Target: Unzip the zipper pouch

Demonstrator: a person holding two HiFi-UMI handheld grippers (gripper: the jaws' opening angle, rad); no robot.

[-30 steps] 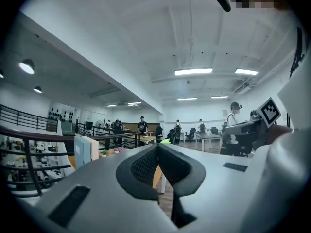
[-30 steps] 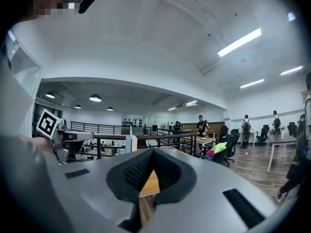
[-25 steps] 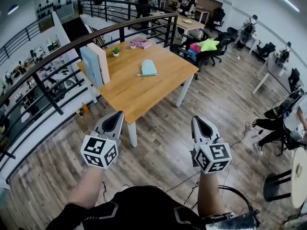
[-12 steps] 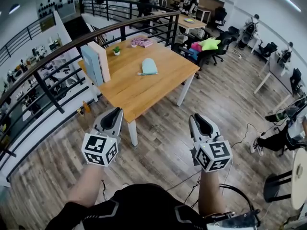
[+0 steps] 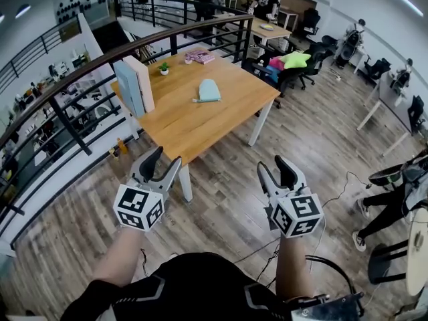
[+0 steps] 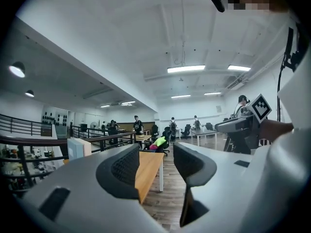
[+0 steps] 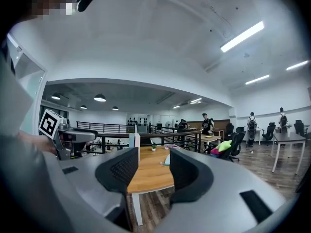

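Head view: left gripper point(image 5: 164, 160) and right gripper point(image 5: 274, 166) are being held level over the wood floor point(image 5: 227, 206), short of the wooden table point(image 5: 200, 122). Both sets of jaws have just been opening and are standing apart, with nothing between them. The light blue zipper pouch point(image 5: 208, 91) is lying flat near the table's middle, well apart from both grippers.

Left gripper view: jaws are being held wide and empty, the table's edge showing through the gap.

Right gripper view: jaws are being held wide and empty, the pouch lying on the table beyond.
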